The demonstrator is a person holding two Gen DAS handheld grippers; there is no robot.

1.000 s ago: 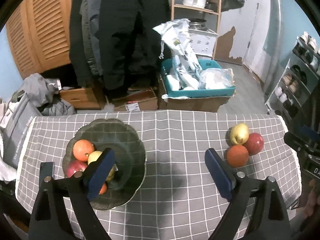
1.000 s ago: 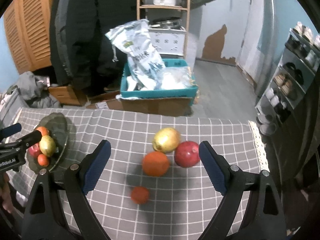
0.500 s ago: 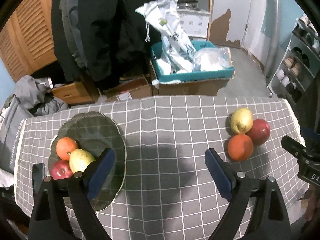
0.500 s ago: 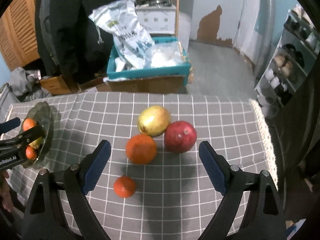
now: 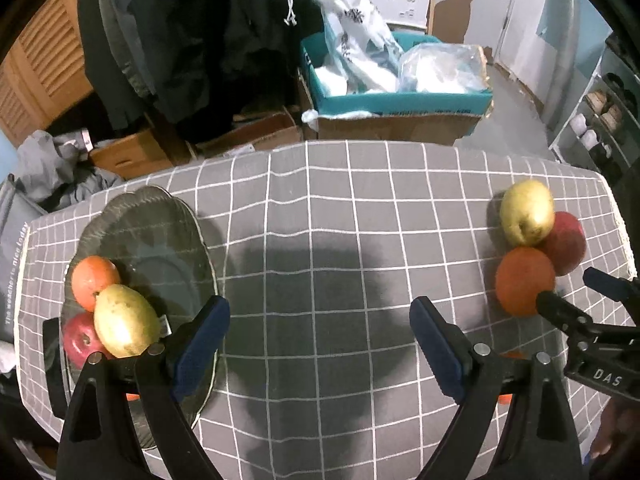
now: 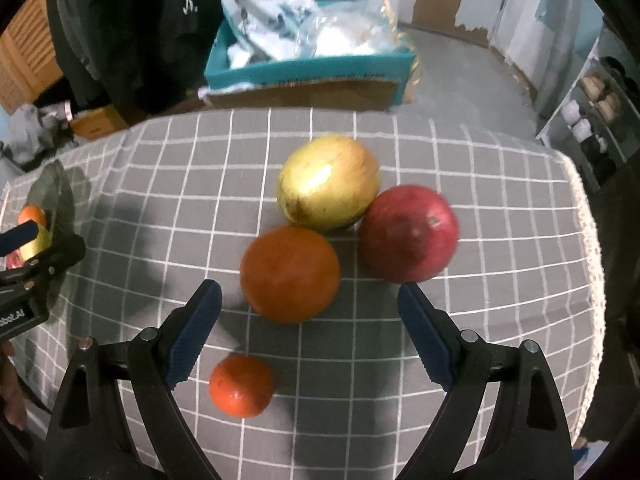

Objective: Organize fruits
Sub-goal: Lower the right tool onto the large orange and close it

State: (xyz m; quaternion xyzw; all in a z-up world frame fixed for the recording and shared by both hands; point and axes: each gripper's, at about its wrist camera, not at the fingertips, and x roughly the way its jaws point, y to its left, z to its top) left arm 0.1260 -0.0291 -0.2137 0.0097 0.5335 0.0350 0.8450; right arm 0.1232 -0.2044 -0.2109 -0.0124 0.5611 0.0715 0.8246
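A dark glass plate (image 5: pixel 160 240) on the left of the grey checked tablecloth holds an orange (image 5: pixel 94 280), a yellow pear (image 5: pixel 124 320) and a red apple (image 5: pixel 78 340). On the right lie a yellow pear (image 6: pixel 328 182), a red apple (image 6: pixel 408 234), a large orange (image 6: pixel 290 274) and a small tangerine (image 6: pixel 241 385). My right gripper (image 6: pixel 308 320) is open, hovering just short of the large orange, the tangerine below between its fingers. My left gripper (image 5: pixel 320 336) is open and empty over the table's middle, beside the plate.
Beyond the far table edge stand a teal box (image 5: pixel 396 96) full of plastic bags, cardboard boxes (image 5: pixel 128 156) and hanging dark coats (image 5: pixel 200 40). A shoe rack (image 5: pixel 600 120) is at the right. The table's right edge (image 6: pixel 588 240) is close to the fruits.
Both grippers have moved forward and lower toward the table. The right one has closed in on the loose fruits, which now look much larger. Both stay open.
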